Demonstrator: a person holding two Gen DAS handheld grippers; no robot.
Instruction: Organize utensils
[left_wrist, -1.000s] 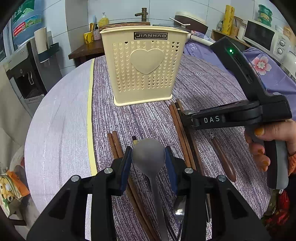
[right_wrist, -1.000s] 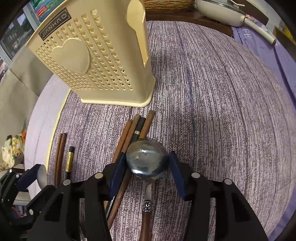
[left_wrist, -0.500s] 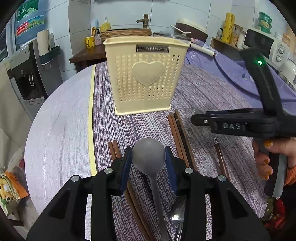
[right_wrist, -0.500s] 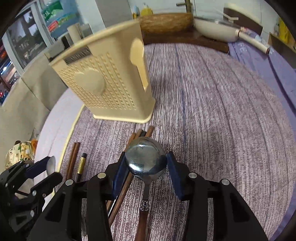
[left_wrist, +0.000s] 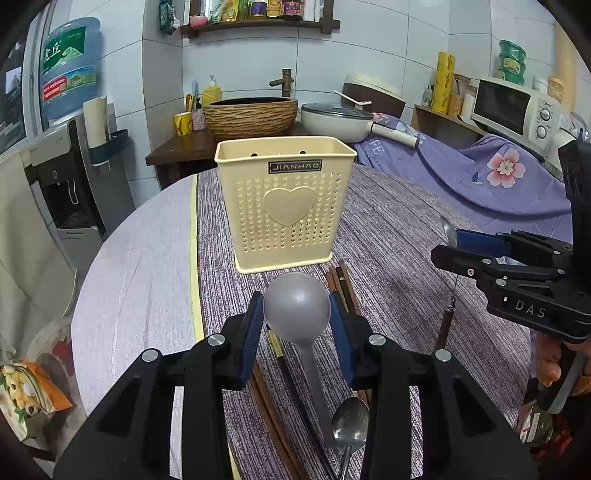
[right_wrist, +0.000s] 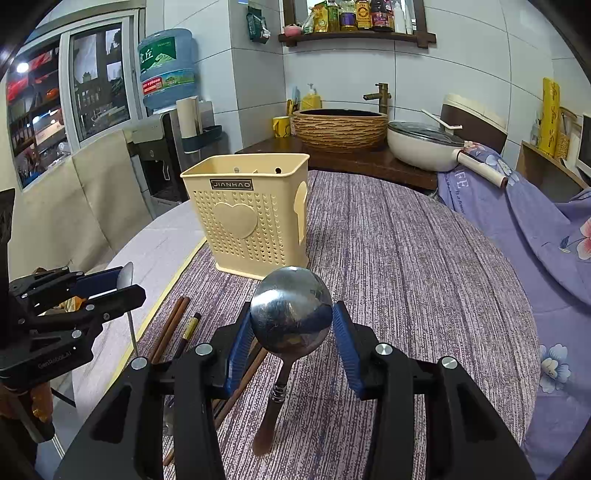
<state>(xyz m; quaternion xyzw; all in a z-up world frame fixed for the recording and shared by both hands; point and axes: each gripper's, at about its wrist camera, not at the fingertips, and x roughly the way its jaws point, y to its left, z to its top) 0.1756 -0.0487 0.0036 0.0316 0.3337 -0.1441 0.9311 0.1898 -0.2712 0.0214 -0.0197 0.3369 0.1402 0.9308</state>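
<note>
Above the desk (left_wrist: 388, 229), your left gripper (left_wrist: 296, 325) and right gripper (right_wrist: 291, 330) each clamp a spoon by the bowl; the holder (left_wrist: 282, 201) looks empty, chopsticks (left_wrist: 341, 286) remaining.

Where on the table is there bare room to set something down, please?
Free: the striped cloth right of the cream caddy, out to the floral sheet, and the pale strip left of the yellow border. Crowded: in front of the caddy, where chopsticks and a spoon lie.

round table (left_wrist: 140, 273), purple mat (left_wrist: 399, 236), holder (left_wrist: 282, 201), chopsticks (right_wrist: 168, 328)
</note>
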